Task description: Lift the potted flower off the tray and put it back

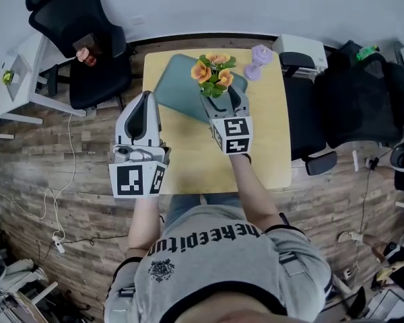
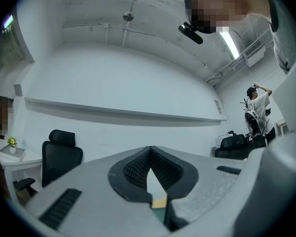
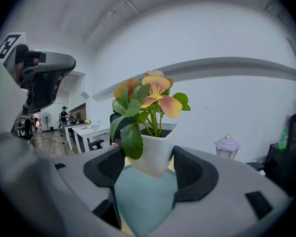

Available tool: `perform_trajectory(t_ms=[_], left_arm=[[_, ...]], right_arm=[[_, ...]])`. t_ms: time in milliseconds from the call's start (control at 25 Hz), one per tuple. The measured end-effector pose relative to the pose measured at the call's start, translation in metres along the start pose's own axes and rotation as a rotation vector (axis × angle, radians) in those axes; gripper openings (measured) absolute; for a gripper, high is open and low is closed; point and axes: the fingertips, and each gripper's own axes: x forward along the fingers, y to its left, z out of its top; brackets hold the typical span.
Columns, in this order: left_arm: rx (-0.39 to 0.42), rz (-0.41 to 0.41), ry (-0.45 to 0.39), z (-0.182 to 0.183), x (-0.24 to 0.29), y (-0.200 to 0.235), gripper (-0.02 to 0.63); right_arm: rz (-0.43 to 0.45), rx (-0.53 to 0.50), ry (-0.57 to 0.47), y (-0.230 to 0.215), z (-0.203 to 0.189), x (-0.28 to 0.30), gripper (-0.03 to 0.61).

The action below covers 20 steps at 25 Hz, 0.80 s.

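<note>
Guessing this is the lift half: closest in, the left claw [image 2: 149,151] sits pinched together, empty; further out the right claw [image 3: 148,164] is clamped on the potted flower [image 1: 213,73], pot hanging above the teal tray [image 1: 172,86] on the surface [image 1: 188,153]. Next needs a level, gentle lowering. Right forearm stretched forward, claw tipped slightly down.

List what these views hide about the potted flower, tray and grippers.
- Head view: pot of the potted flower, under its blooms and the right gripper.
- Right gripper view: one pad's contact with the pot, behind a leaf.
- Left gripper view: the table, all but a sliver between the left gripper's shut jaws.
</note>
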Motion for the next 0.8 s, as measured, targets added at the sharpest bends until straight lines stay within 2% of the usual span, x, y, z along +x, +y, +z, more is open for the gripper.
perform_trajectory(t_ms=[800], left_arm=[[-0.031,-0.15,-0.026,0.017,-0.009,-0.013,0.003]], right_arm=[[-0.103,-0.034,-0.123,0.011,0.078,-0.076,0.311]])
